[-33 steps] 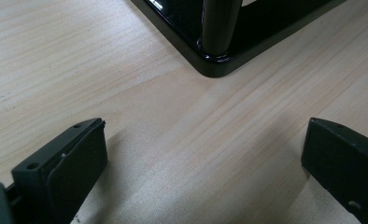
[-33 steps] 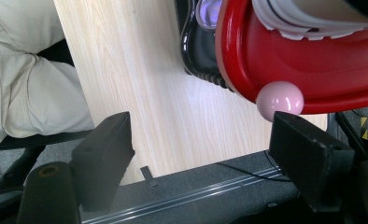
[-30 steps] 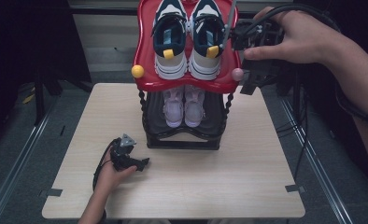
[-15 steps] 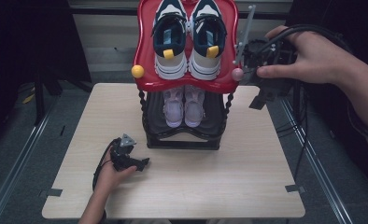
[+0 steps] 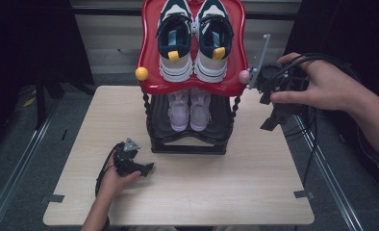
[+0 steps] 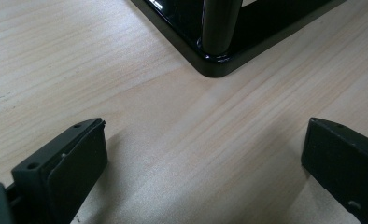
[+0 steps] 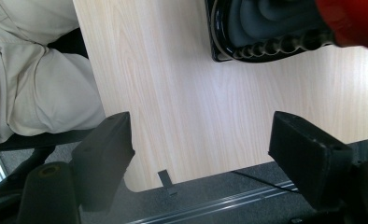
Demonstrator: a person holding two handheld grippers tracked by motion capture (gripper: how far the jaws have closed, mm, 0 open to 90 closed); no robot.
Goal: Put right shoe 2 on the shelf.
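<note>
Light wood bench (image 5: 255,192) seen from above, with a two-tier shoe rack (image 5: 190,139) standing at its far middle. Red top tray (image 5: 149,72) carrying a pair of navy-and-white sneakers (image 5: 193,43) side by side, heels toward the camera, each with a yellow tab inside. Pair of pale pink shoes (image 5: 189,108) on the black lower shelf beneath. Yellow knob (image 5: 141,73) at the tray's left corner, pink knob (image 5: 244,76) at its right.

Left gripper (image 5: 146,168) resting low on the bench near the rack's front left corner, held in the left hand (image 5: 111,179). From the left gripper view, jaws spread wide with bare wood between, glossy black base (image 6: 215,65) of the rack and one post just ahead.

Right gripper (image 5: 270,122) held up in the air beside the tray's right edge, gripped by the right hand (image 5: 317,84) (cables looping over the fingers). In the right gripper view, jaws wide apart and empty, pointing down at the bench edge, with the rack's black beaded post (image 7: 275,44) at the top and pale trousers (image 7: 37,70) at the left.
</note>
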